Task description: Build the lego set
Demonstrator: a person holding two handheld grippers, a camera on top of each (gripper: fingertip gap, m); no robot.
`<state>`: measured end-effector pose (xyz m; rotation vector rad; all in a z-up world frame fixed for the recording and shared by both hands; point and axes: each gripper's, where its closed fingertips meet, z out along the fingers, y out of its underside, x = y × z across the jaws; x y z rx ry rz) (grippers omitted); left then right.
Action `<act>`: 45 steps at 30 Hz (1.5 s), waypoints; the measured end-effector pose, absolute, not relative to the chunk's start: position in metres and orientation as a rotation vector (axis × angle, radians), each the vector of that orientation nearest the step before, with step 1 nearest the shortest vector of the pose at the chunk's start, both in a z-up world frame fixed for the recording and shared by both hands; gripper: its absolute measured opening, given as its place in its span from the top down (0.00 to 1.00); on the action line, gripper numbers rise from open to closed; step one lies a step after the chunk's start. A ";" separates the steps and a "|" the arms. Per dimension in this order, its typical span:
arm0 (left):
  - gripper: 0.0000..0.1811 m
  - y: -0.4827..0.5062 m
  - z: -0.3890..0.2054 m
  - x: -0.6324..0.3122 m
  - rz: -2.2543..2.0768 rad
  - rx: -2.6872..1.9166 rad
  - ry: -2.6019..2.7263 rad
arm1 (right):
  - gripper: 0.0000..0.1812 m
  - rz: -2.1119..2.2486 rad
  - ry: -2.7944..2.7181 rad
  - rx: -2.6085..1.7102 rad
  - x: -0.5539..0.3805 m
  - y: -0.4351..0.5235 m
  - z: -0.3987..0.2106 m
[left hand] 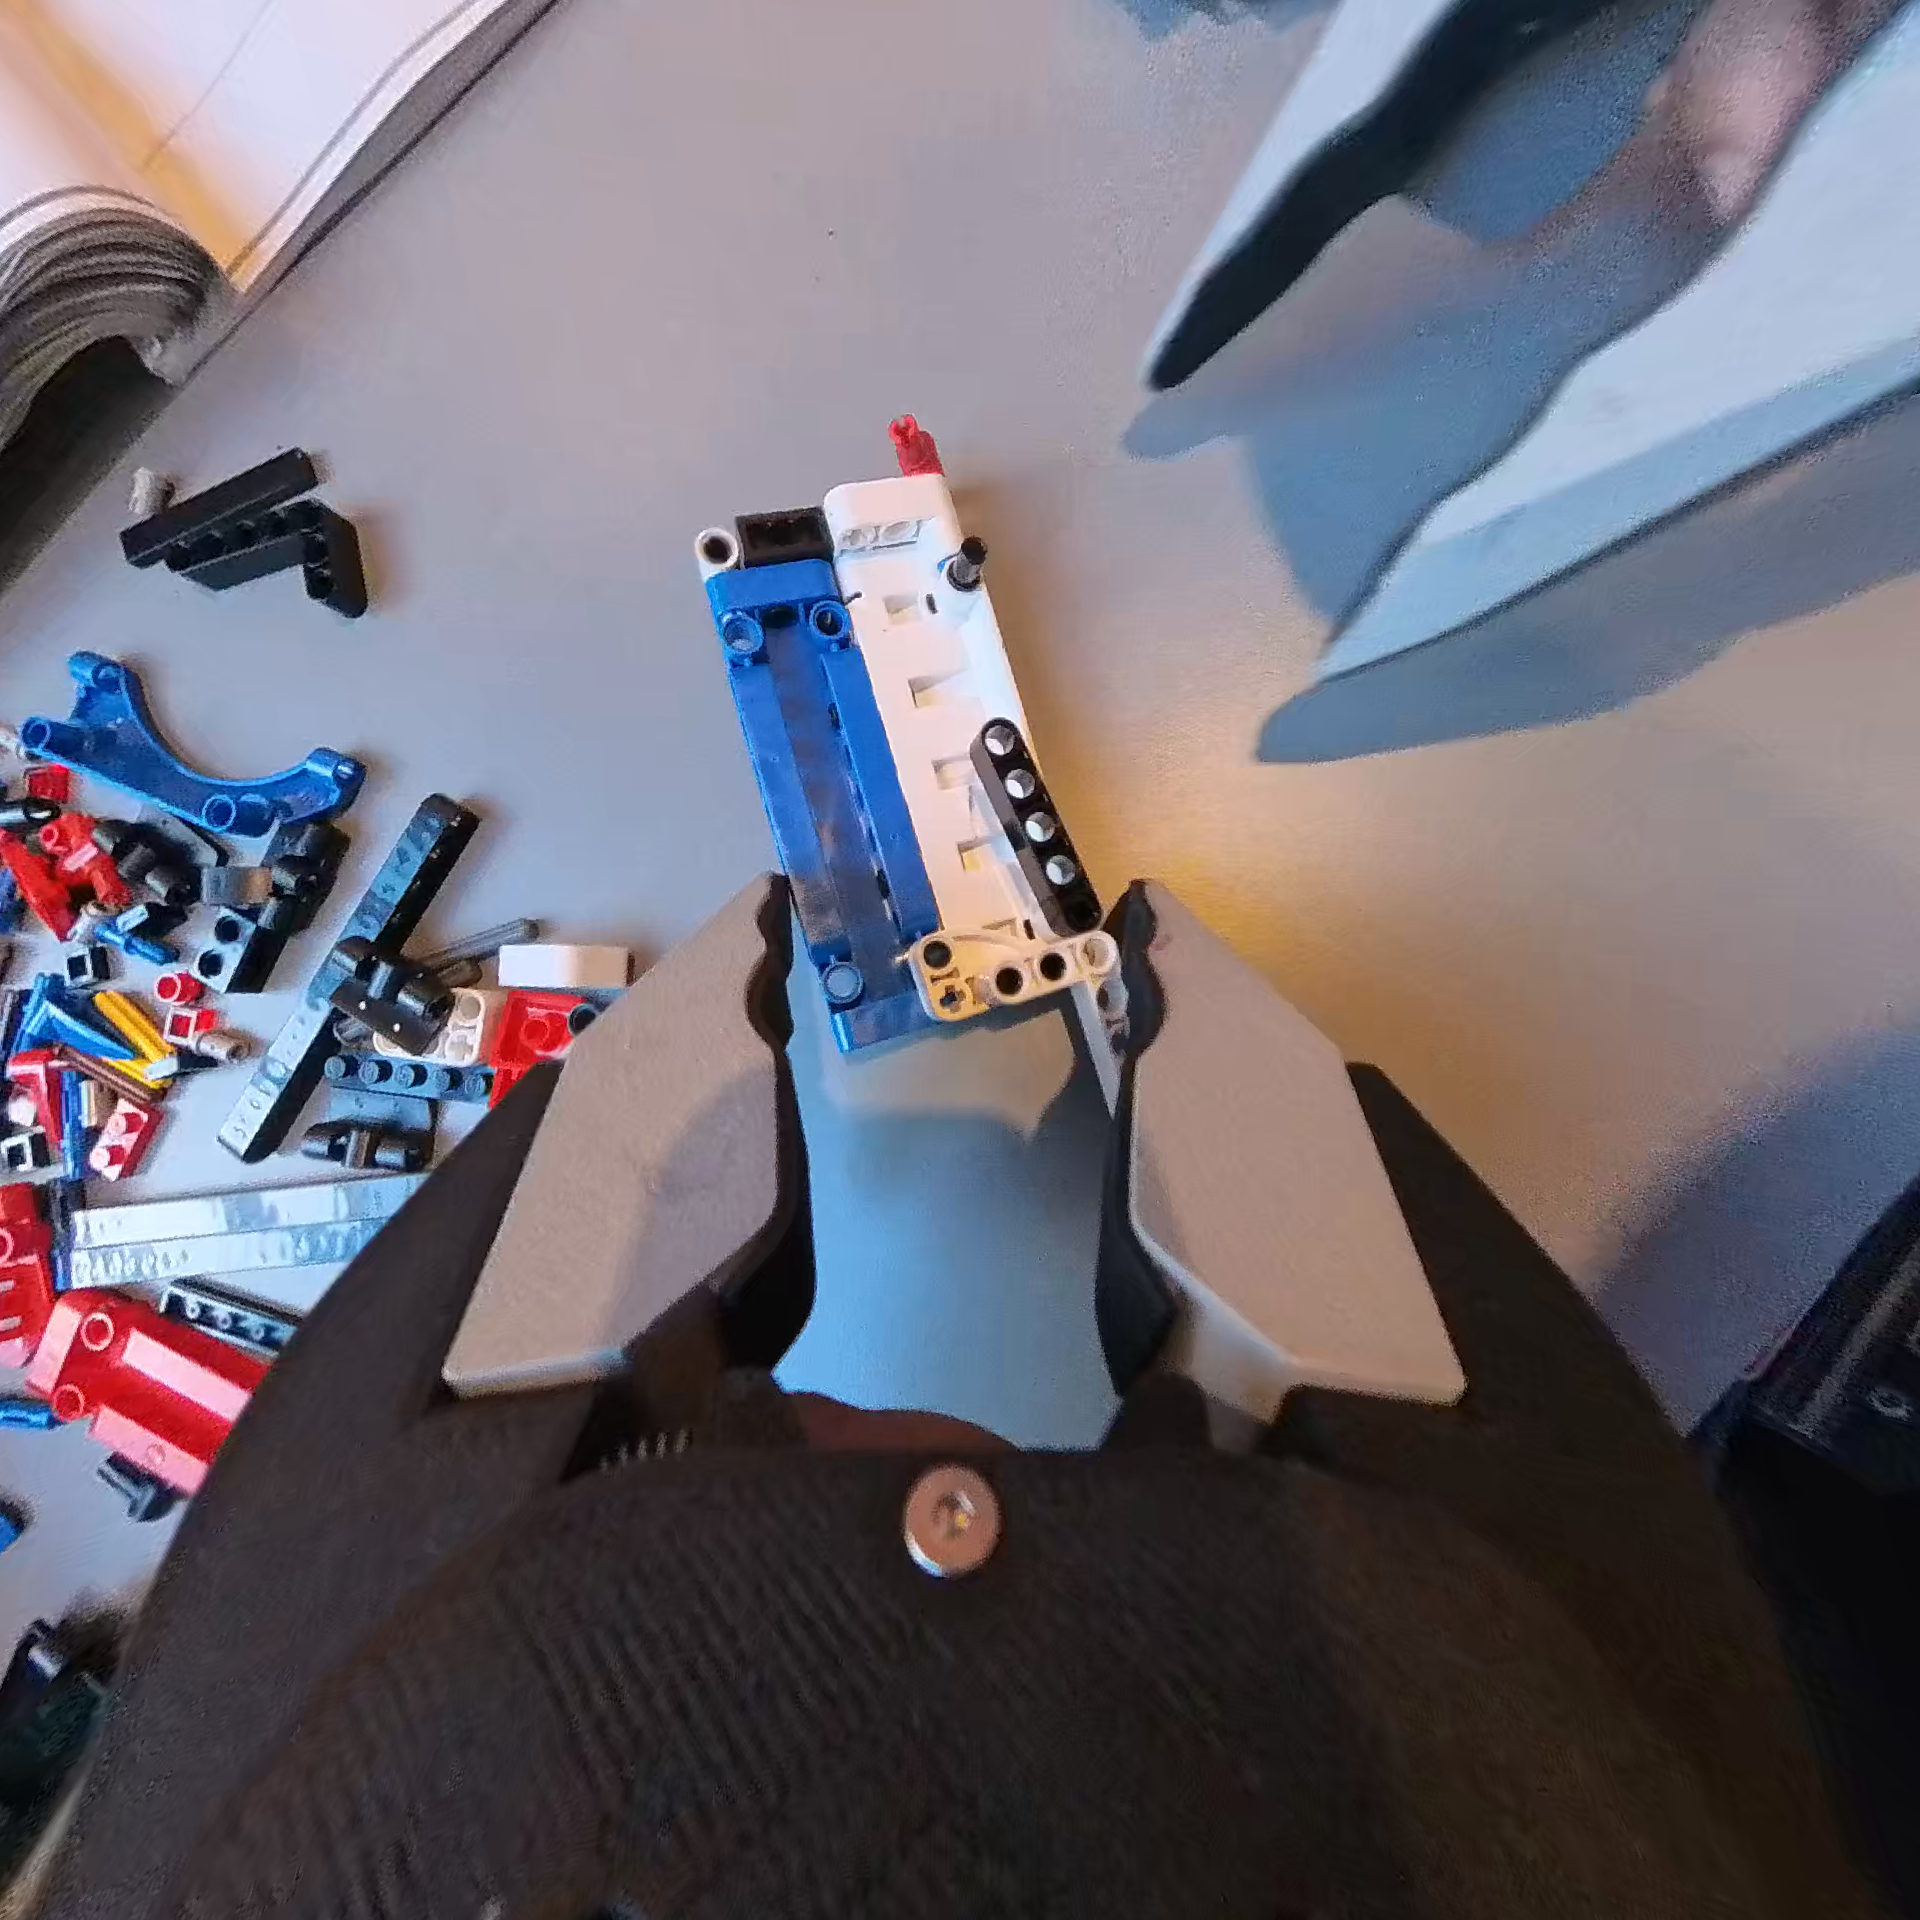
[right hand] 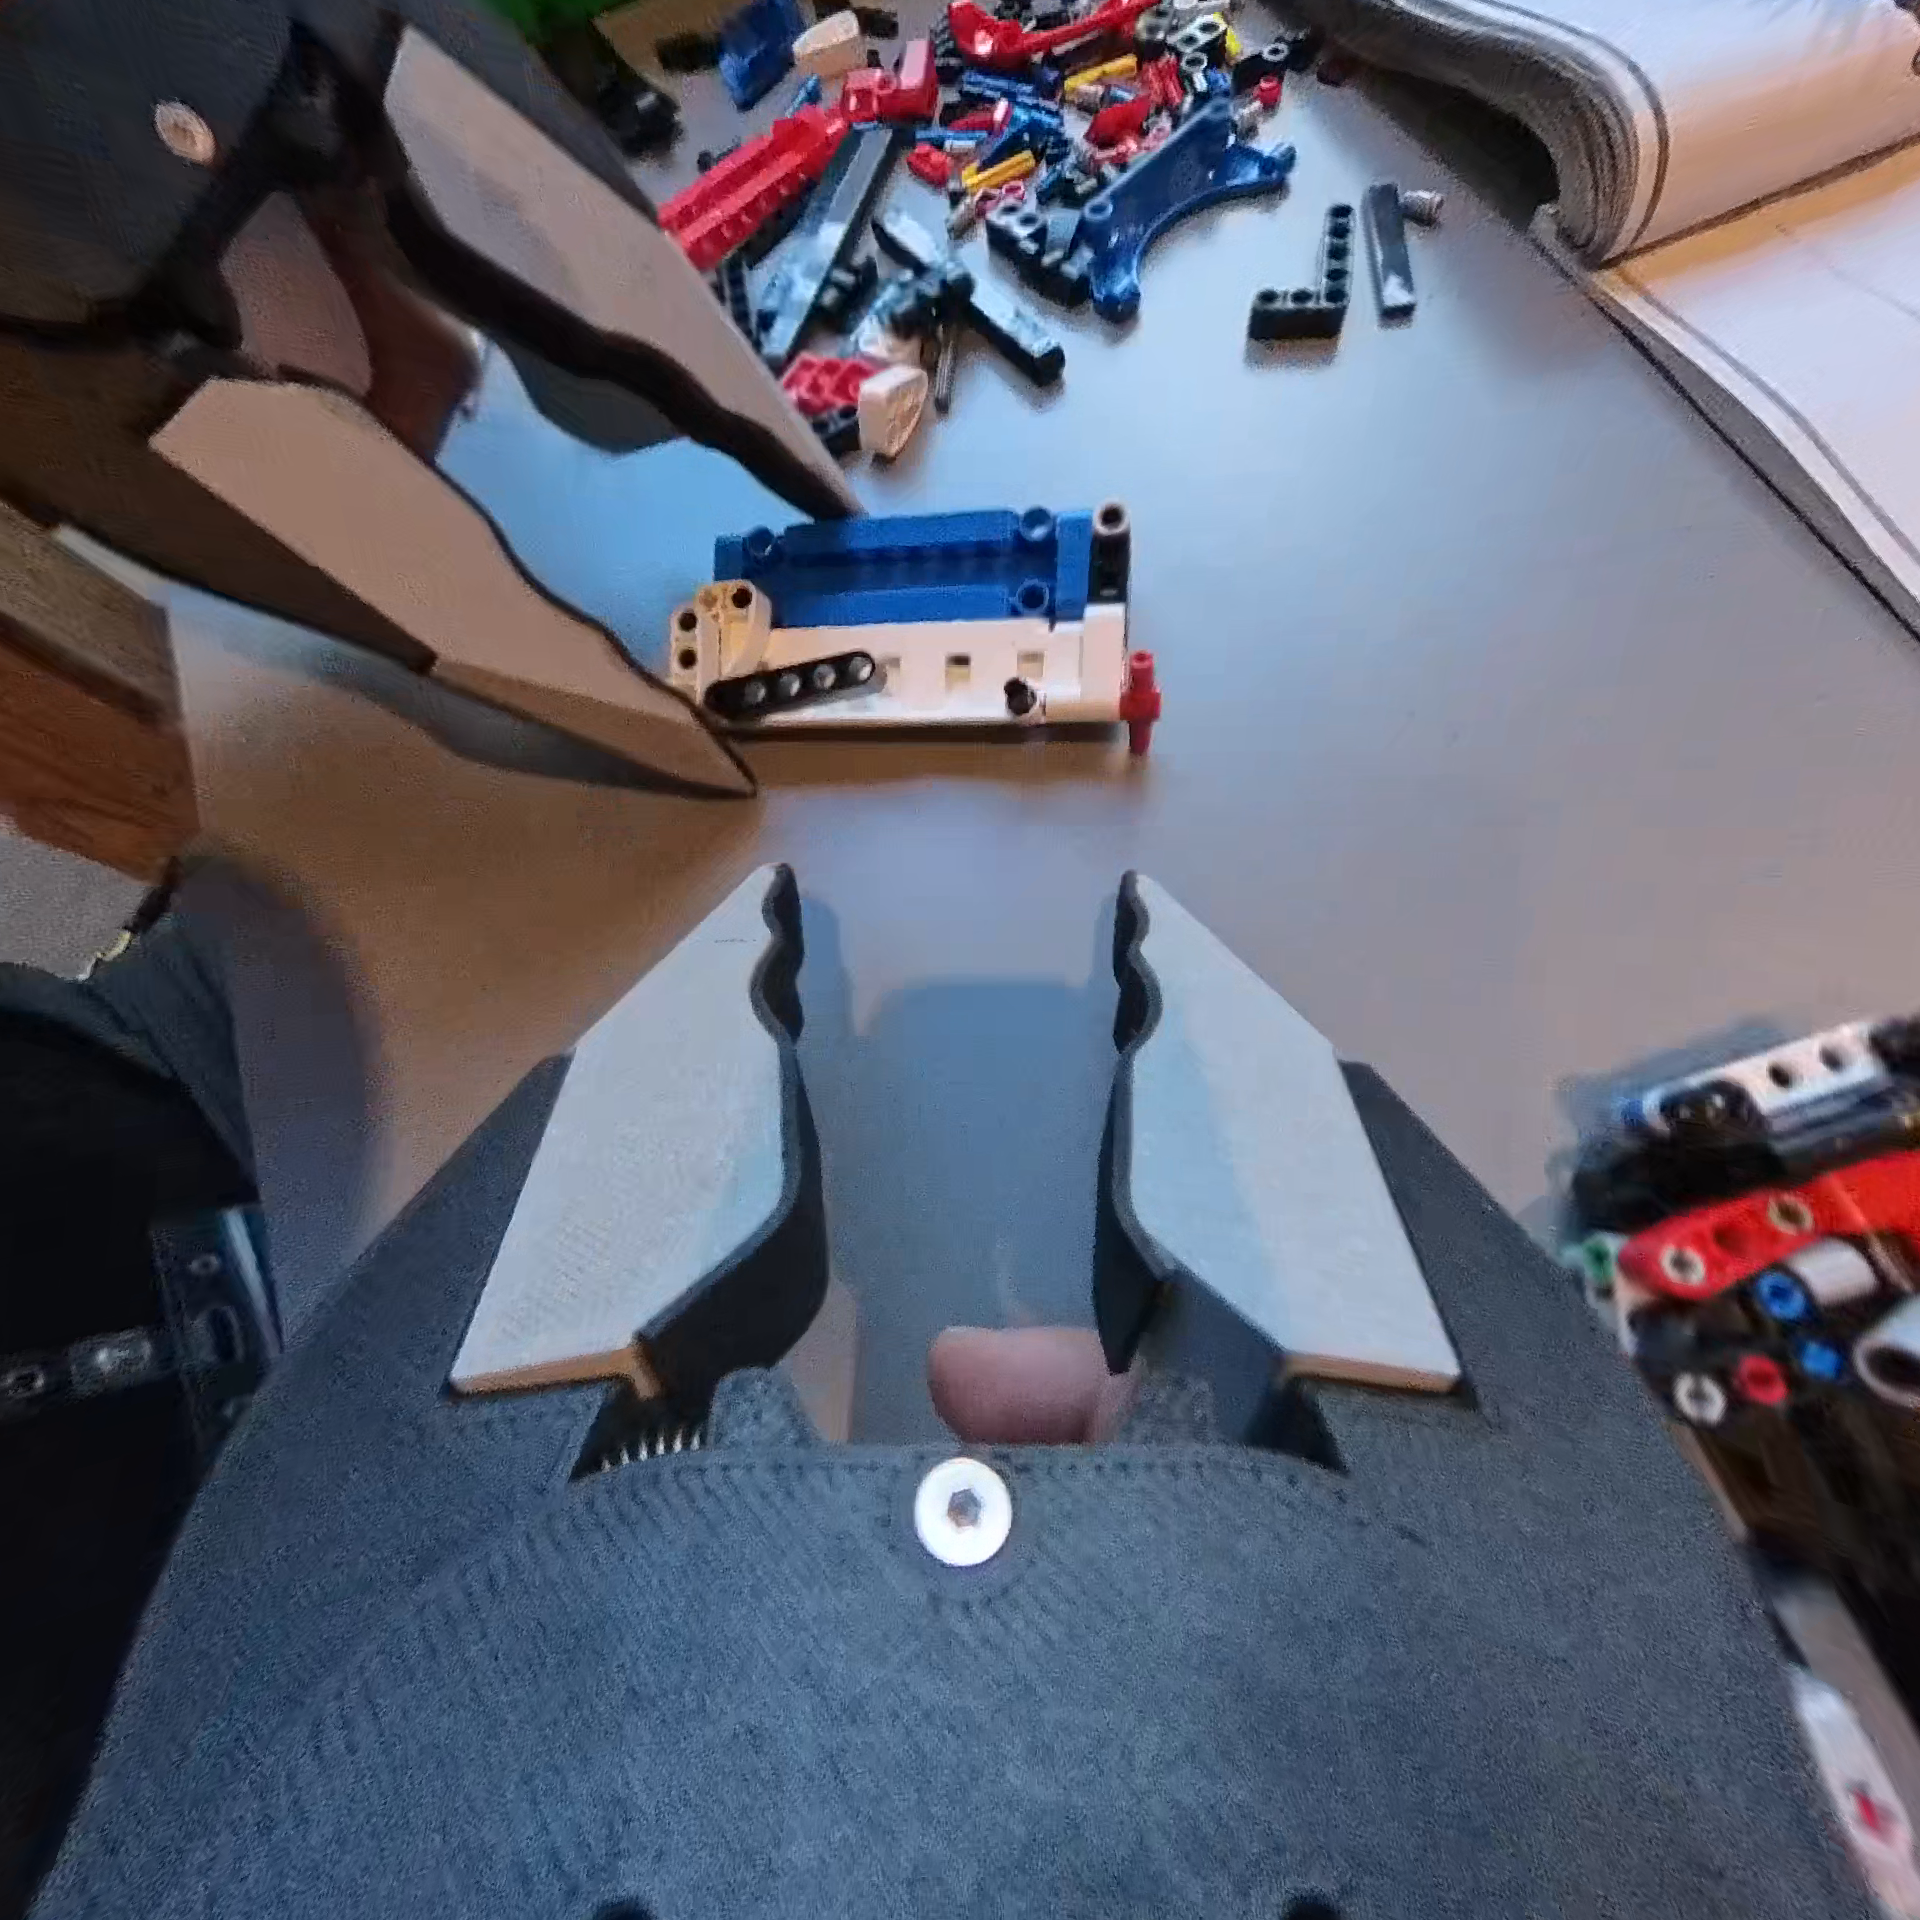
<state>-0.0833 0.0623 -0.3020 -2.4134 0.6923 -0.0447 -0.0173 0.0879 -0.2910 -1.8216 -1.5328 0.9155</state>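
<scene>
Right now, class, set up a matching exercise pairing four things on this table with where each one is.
Things:
1. red pin
2. short black beam
3. left gripper
4. black L-shaped beam

Places:
A. lying apart, near the loose pile
B. around one end of the build
C. on the build's white side
D. sticking out of the build's far end

Pairs: 1-D, 2-C, 3-B, 4-A

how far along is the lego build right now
Done: a blue and white sub-assembly lies on the table, a second built chunk at the right. In hand: nothing; the left tongs straddle its near end, open; the right tongs are empty. Left: a big loose-parts pile.
</scene>
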 end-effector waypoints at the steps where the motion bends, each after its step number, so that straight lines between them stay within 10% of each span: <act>1: 0.66 0.062 -0.302 -0.082 -0.048 -2.420 0.707 | 0.68 0.884 -1.537 -1.808 -0.008 0.086 -0.291; 19: 0.69 -0.001 -0.264 0.009 -1.910 -2.401 0.591 | 0.76 0.550 -1.817 -1.222 0.027 0.049 -0.268; 28: 0.70 0.015 -0.272 0.019 -1.651 -2.421 0.750 | 0.94 0.743 -1.838 -1.325 0.050 0.037 -0.271; 45: 0.68 0.045 -0.277 0.008 -0.305 -2.114 1.098 | 0.96 0.733 -1.727 -1.567 0.064 0.057 -0.270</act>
